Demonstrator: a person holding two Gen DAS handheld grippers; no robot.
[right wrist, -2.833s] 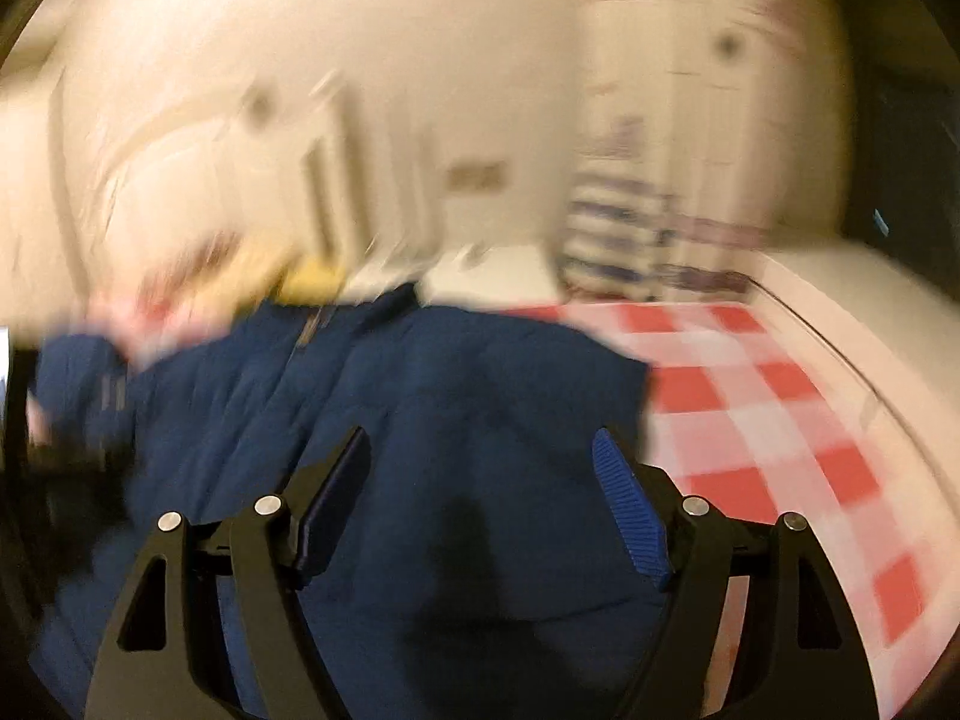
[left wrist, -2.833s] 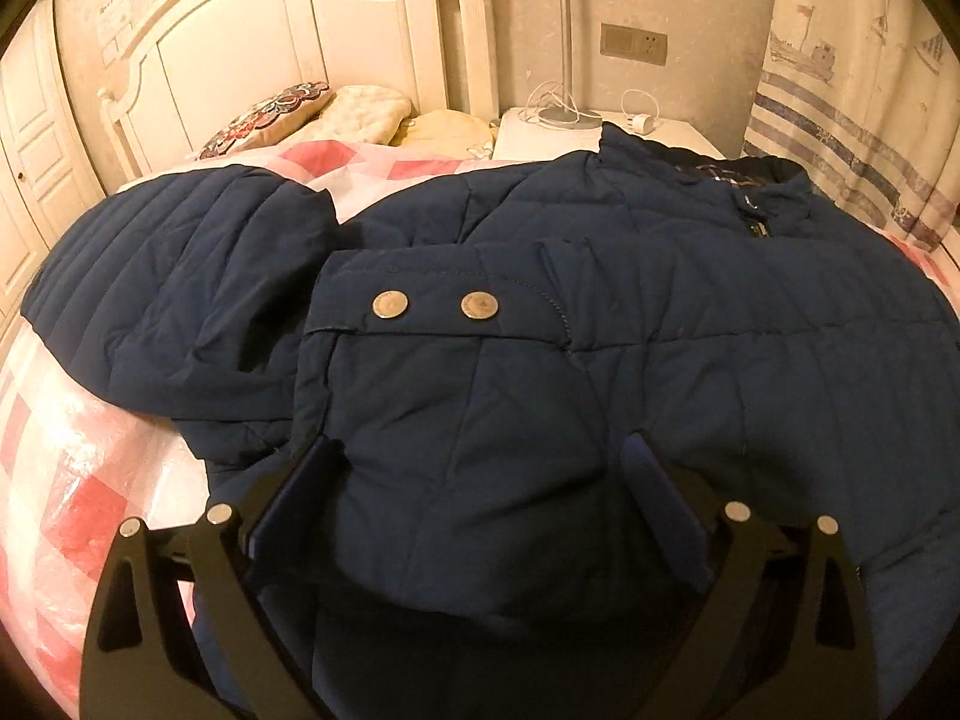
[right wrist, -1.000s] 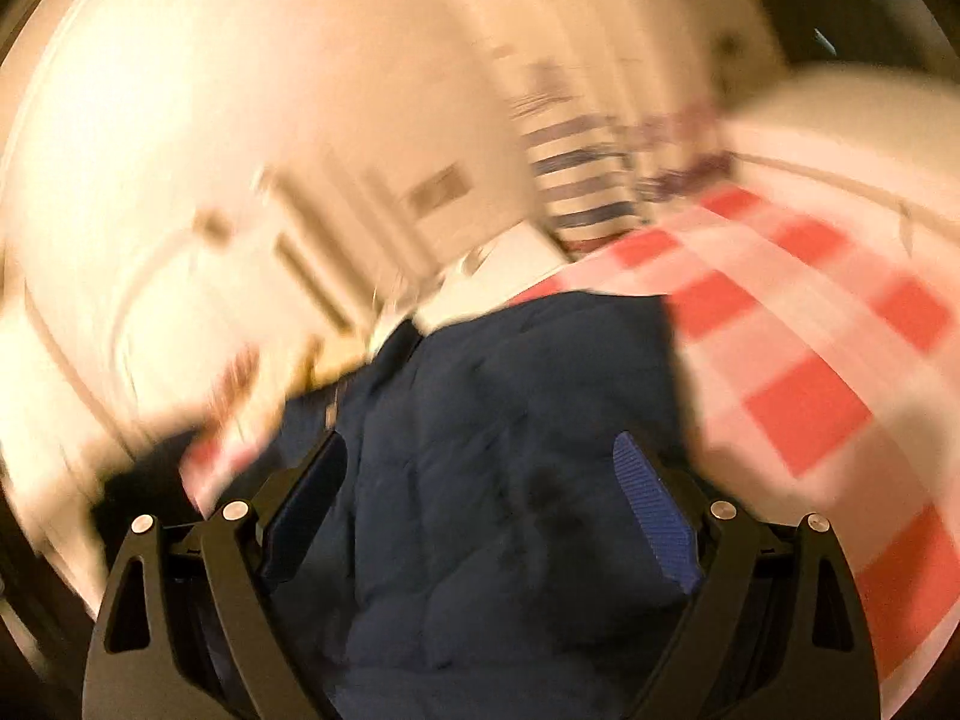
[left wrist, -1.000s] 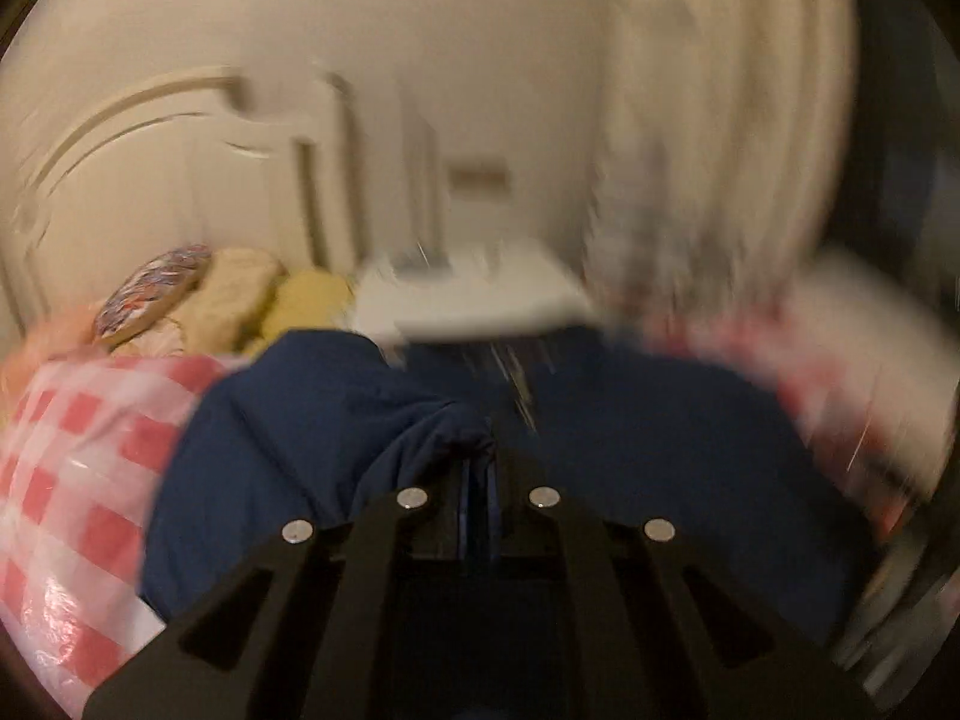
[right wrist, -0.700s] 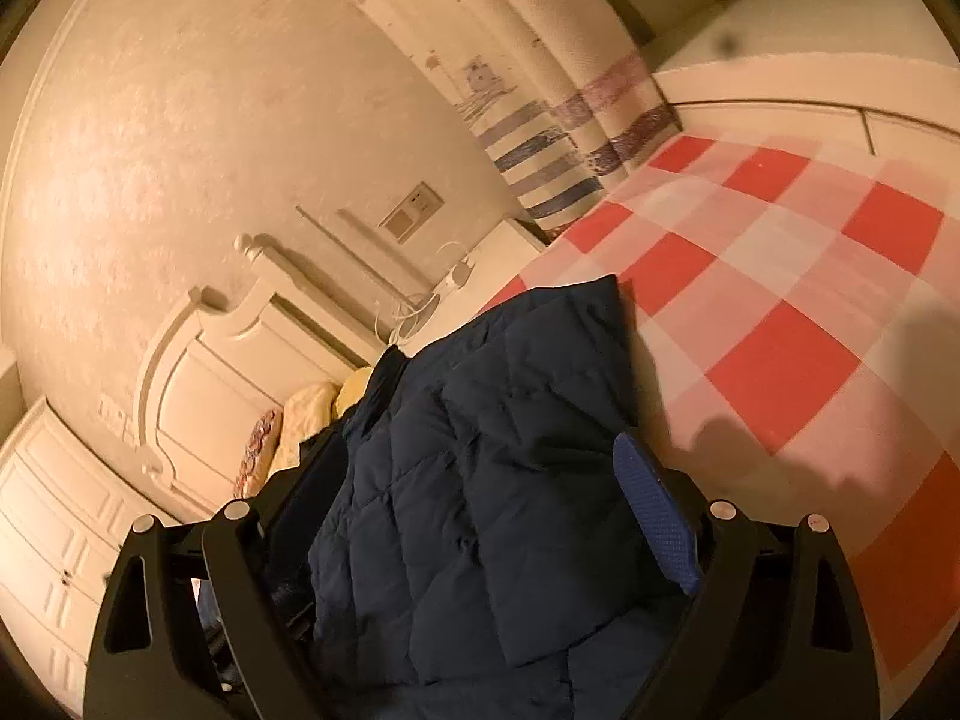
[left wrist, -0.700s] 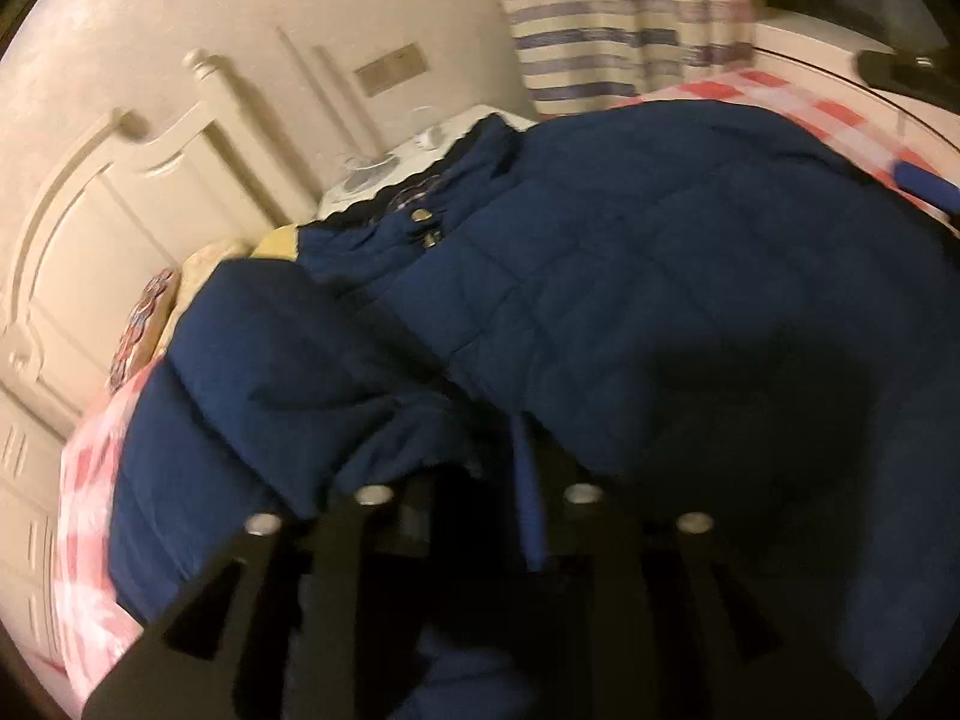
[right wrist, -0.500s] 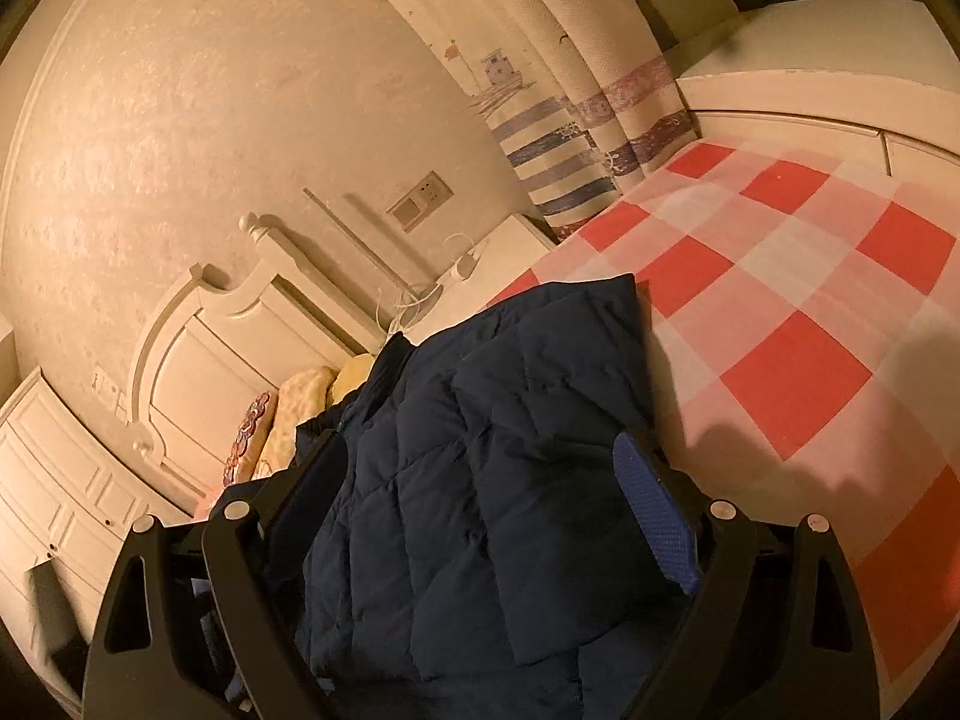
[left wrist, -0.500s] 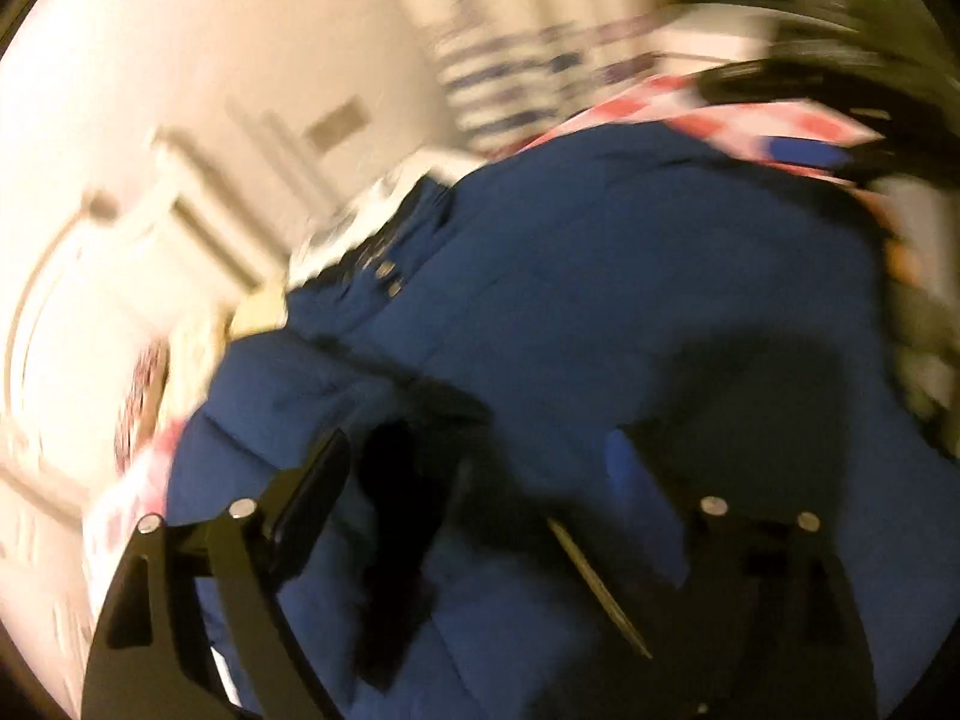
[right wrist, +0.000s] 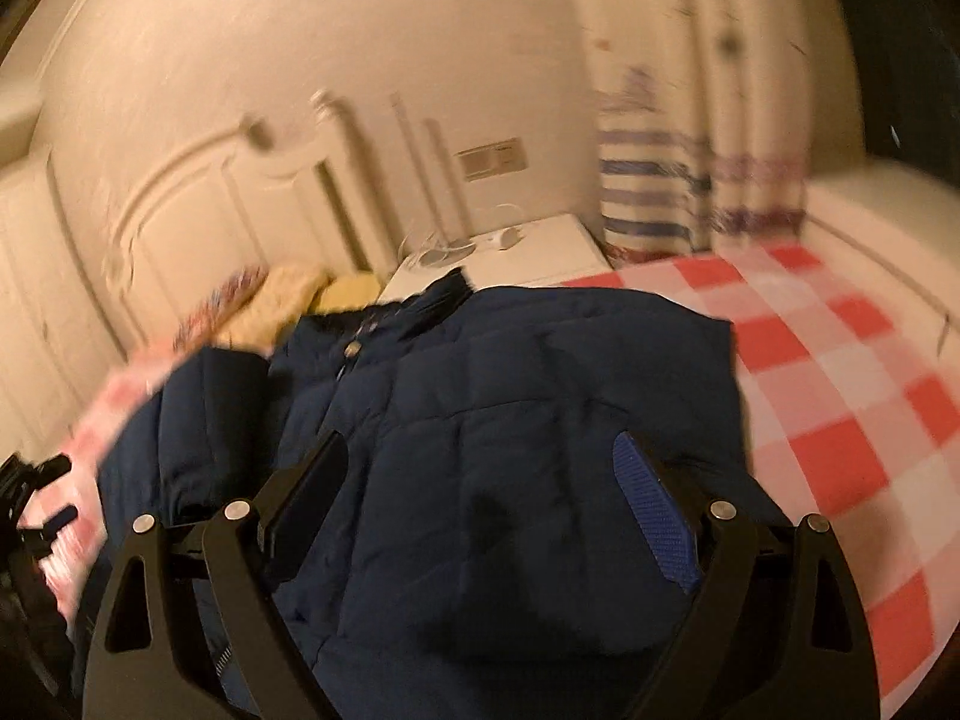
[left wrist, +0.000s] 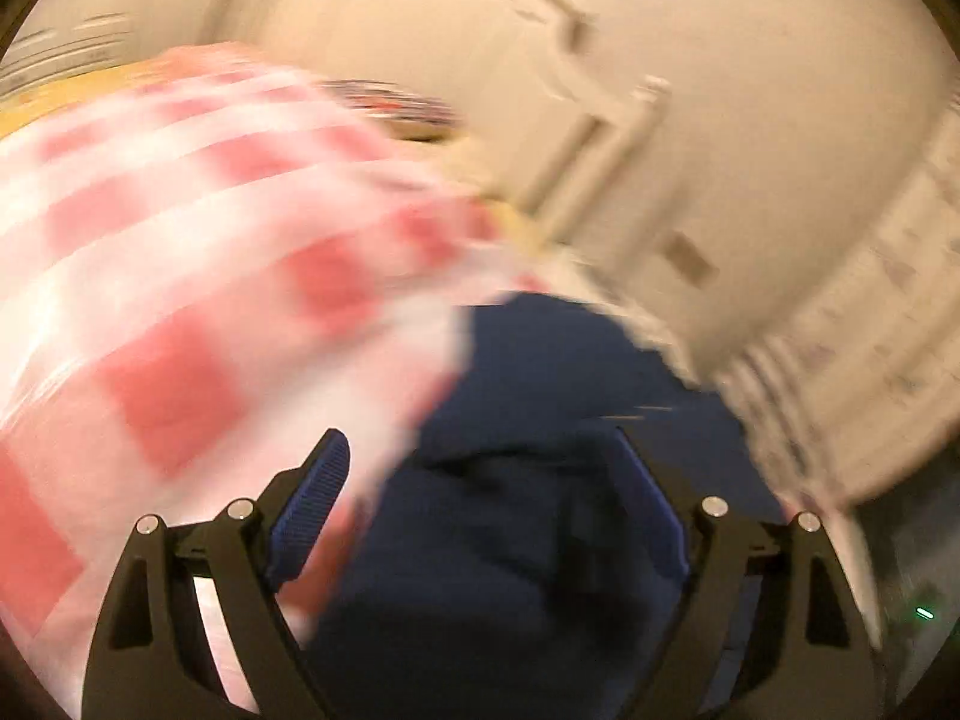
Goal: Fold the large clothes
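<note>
We see the navy quilted jacket (right wrist: 540, 420) spread on the red-checked bed cover (right wrist: 840, 396), collar at the far end near the headboard (right wrist: 198, 210). Left gripper (left wrist: 486, 516): fingers spread wide, empty, over the jacket's left edge; view blurred. Right gripper (right wrist: 480, 510): fingers spread wide, empty, above the jacket.

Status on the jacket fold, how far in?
Done: the navy jacket lies on the checked bedspread with its sides folded in. In hand: nothing; left gripper and right gripper hover with jaws open. Left: folding it shorter, judging by its length.
</note>
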